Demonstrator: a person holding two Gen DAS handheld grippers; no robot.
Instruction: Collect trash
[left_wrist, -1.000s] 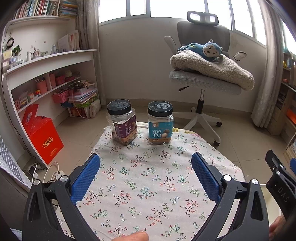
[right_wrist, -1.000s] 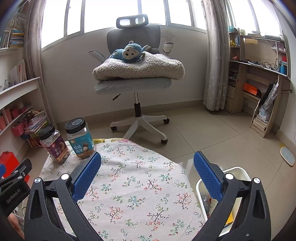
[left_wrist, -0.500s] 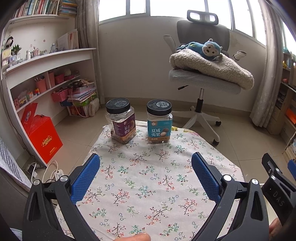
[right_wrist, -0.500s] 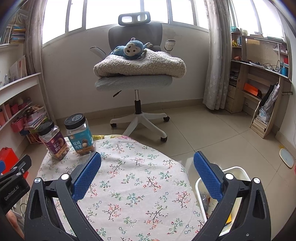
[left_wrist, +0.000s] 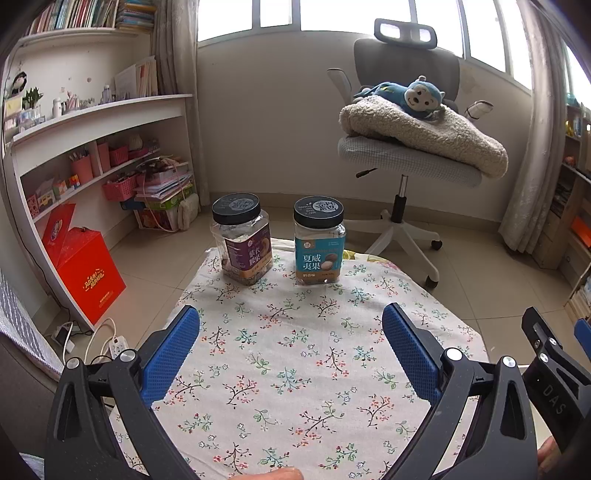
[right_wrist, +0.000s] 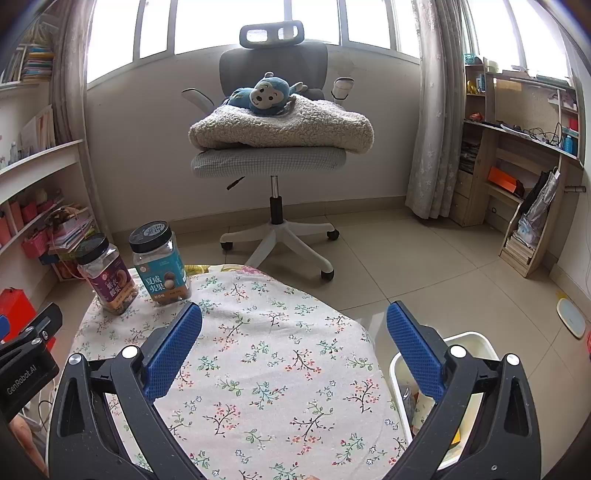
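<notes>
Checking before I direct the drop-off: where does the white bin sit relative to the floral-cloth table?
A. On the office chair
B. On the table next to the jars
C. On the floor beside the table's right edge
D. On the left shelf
C. The right wrist view shows the white bin on the floor tiles just off the right edge of the table, partly behind the right gripper.

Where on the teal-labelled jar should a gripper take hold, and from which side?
The teal-labelled jar stands upright at the table's far edge, with the purple-labelled jar close on its left. Probably best to come in level from the near side with the open right gripper, jaws closing across the flat labelled walls below the black lid, which is wider.
</notes>
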